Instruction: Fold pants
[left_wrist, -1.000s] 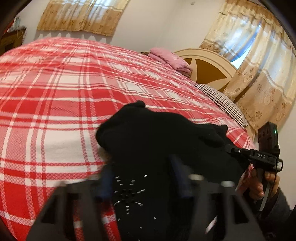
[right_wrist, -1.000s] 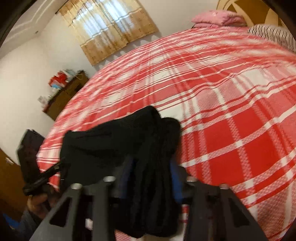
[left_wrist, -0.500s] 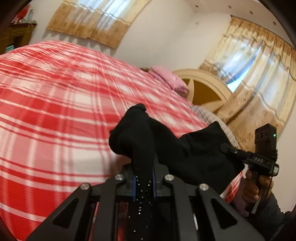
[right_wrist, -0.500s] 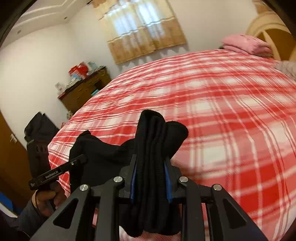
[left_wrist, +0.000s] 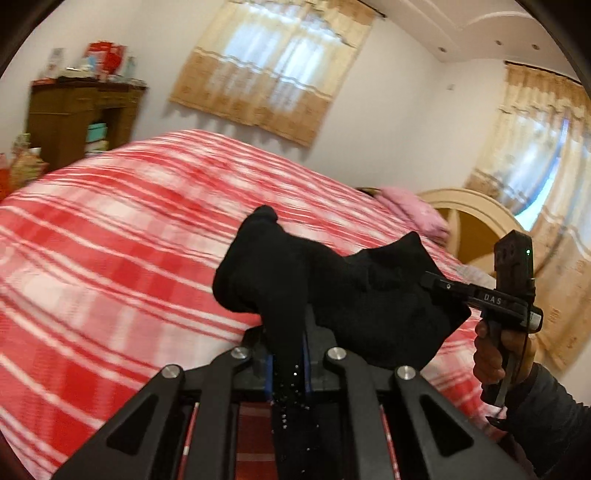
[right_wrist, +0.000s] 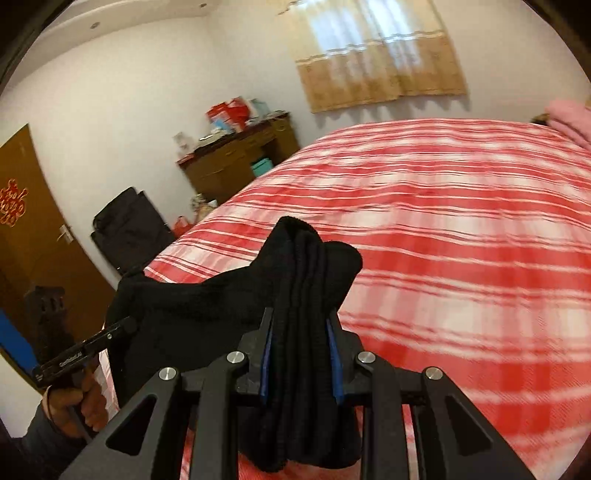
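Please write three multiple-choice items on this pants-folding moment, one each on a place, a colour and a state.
1. Where is the pink bedding?
A. by the headboard
B. on the cabinet
C. on the floor

2. What colour are the pants?
A. grey
B. black
C. blue

3. How does the left gripper stand?
A. wide open
B. shut on nothing
C. shut on the pants

Key:
1 A: the pink bedding lies beside the headboard.
2 B: the pants are black.
3 C: the left gripper pinches cloth between its pads.
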